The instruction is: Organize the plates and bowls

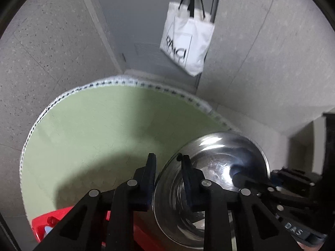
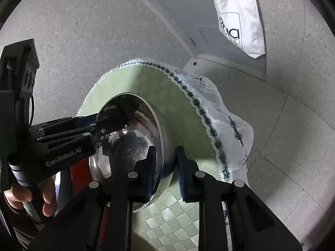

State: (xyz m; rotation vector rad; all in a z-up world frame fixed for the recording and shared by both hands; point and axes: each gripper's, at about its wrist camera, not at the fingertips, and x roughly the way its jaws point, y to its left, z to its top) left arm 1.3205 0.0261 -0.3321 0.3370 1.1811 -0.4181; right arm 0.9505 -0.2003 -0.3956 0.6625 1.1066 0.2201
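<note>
Over the green checked tablecloth (image 2: 184,106) on the round table, a shiny steel bowl (image 1: 217,167) is held up by both tools: the left tool (image 1: 166,160) and right tool (image 2: 165,153) each straddle opposite rims, fingers pinching the bowl's wall. Red tray (image 1: 45,221) sits below.

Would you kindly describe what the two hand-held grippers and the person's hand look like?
Both are matte black linkages with silver pivot pins and blue-padded fingers. The left hand-held gripper bears white "GenRobot.AI" lettering; the bare hand wraps its handle. The right hand-held gripper looks alike.
</note>
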